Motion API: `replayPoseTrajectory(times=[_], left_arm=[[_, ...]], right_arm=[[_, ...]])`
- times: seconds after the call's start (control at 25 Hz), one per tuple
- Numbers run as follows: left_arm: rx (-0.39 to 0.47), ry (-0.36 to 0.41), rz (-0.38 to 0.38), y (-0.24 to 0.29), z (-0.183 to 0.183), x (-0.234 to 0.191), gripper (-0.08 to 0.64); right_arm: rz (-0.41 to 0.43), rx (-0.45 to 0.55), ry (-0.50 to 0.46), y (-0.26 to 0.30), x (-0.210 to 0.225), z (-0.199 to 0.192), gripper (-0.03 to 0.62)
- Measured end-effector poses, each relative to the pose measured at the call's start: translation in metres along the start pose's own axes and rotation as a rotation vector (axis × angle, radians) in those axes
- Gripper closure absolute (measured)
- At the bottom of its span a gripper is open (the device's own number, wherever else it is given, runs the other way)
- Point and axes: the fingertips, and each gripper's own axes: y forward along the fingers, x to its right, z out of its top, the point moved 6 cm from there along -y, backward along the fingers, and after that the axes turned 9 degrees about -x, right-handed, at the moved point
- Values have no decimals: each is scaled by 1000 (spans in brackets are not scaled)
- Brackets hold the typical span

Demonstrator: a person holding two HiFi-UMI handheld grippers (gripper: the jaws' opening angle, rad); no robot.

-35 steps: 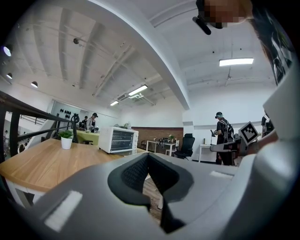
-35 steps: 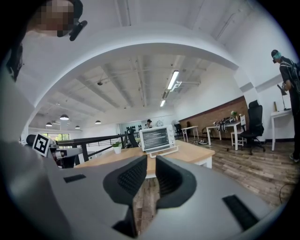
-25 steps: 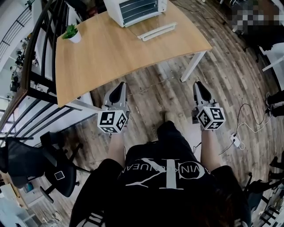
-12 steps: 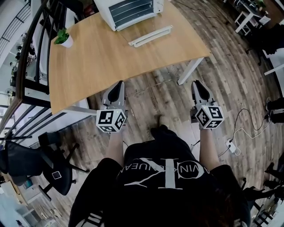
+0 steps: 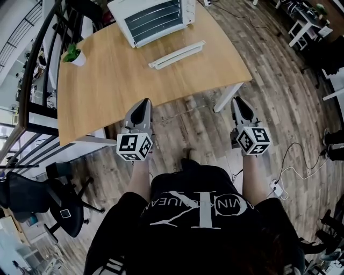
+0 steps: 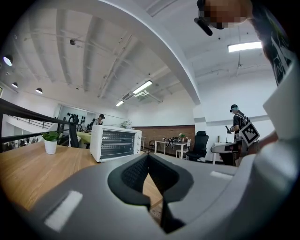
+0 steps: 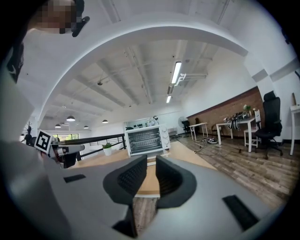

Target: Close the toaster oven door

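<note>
The left gripper [image 6: 148, 157] has its two black padded jaws squeezed together at the tips. Nothing is between them. The right gripper [image 7: 151, 161] has its jaws just a tiny bit apart, so a thin gap shows. Nothing is in that gap either, so both grippers are empty.

The person holds both grippers low in front of their body. They hang over the brown plank floor [image 5: 279, 107], just short of the near edge of the light wooden table [image 5: 107, 91]. Neither one touches the table.

The white boxy toaster oven [image 5: 153, 16] stands at the far end of the table, well away from both grippers. Its door is down, lying flat on the table in front of it. The long white door handle [image 5: 177, 54] is the part closest to the person. You can see the wire racks inside the oven. A small green plant in a white pot [image 5: 72, 53] sits near the far left corner, off to the side of the oven.

I think the job has not really begun. The door is wide open and no gripper is near it. The person needs to step closer and bring a gripper to the handle. Then they must lift the door up and push it until it is shut against the oven. Either gripper looks free to do it.
</note>
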Motion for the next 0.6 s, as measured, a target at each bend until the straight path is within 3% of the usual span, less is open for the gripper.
replayPoseTrajectory(times=[0.6], left_arm=[[-6,-7,82,34,2,11,548]], right_arm=[[99,-31,-24,41,39,9,571]])
